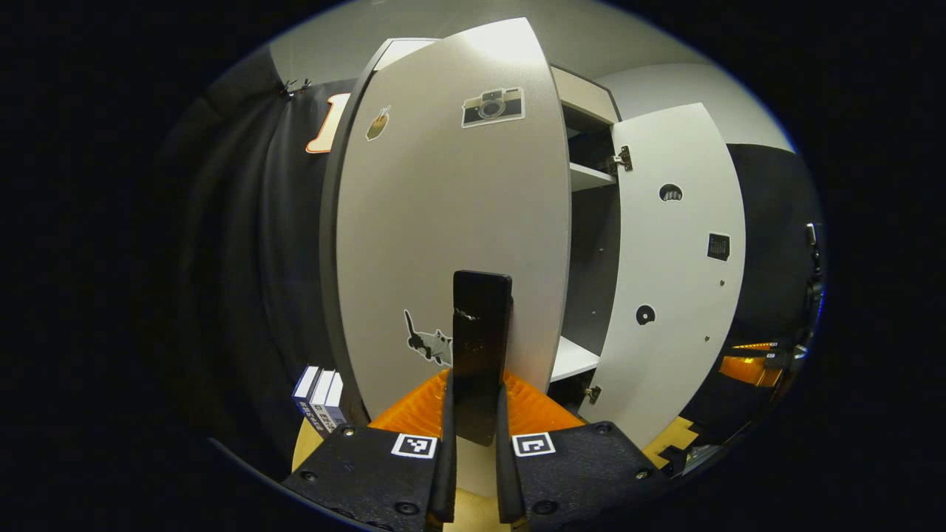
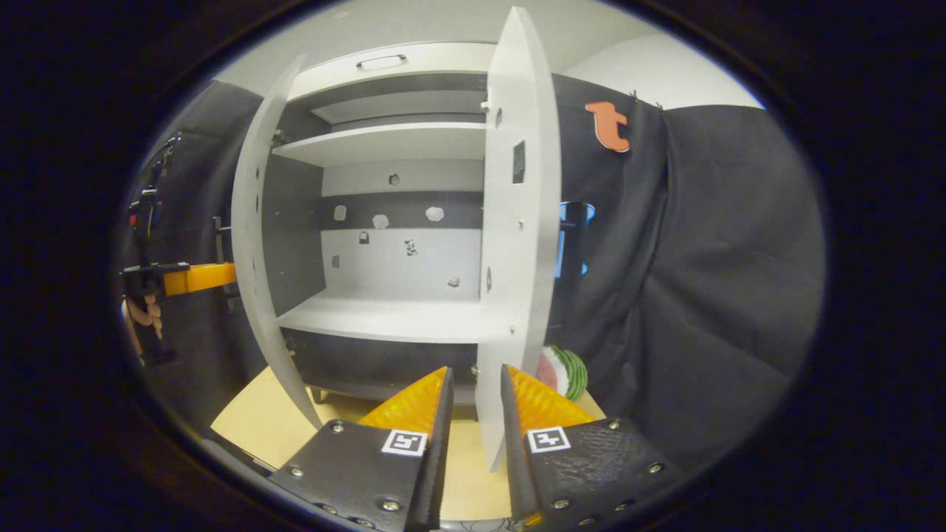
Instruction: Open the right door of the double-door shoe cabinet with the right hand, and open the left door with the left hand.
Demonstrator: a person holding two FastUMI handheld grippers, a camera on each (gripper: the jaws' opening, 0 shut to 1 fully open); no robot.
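Two cabinet doors, both swung open. Left gripper (image 1: 477,414) clamps the black handle (image 1: 482,347) of the left door (image 1: 451,222), frame centre. Right gripper (image 2: 477,414) straddles the right door (image 2: 517,222) edge, contact unclear. Risk: over-swing straining the hinge (image 1: 621,159).

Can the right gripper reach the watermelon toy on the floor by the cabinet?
Probably not straight away: the right gripper has the open right door between its fingers, and the watermelon toy sits behind that door, partly hidden.

dim booth lit from overhead, glare on the left door (image 1: 451,222) top, edges bowed by fisheye.
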